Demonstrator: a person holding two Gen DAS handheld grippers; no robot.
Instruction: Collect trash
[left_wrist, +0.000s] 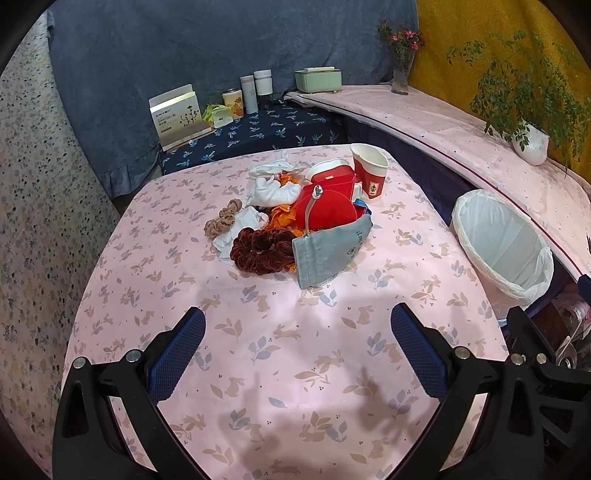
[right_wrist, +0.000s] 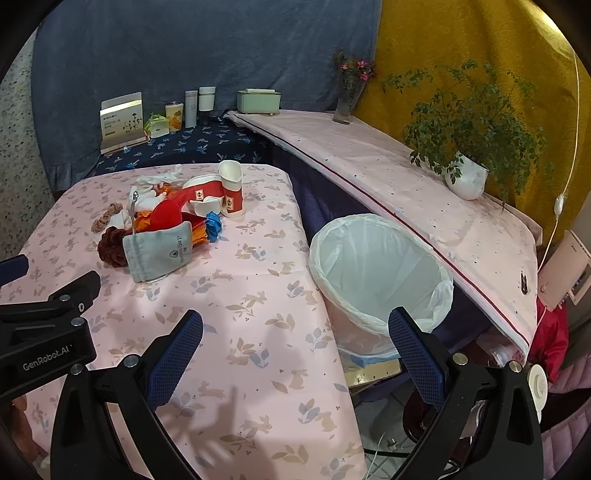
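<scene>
Both hand-held grippers, left hand-held gripper (left_wrist: 297, 343) and right hand-held gripper (right_wrist: 295, 343), wide open, empty; paper cup (left_wrist: 370, 170) light, crushable: pinch rim gently; bin (right_wrist: 380, 273) alongside tabletop (left_wrist: 280, 354)

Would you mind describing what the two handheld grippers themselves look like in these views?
Both are alike: the left gripper and right gripper have black angular plastic frames with silver bolt heads, and each of their two fingers carries a blue pad with a fine grid texture. In the right wrist view the left gripper's black body bears white "GenRobot.AI" lettering. No sleeves or hands show.
</scene>
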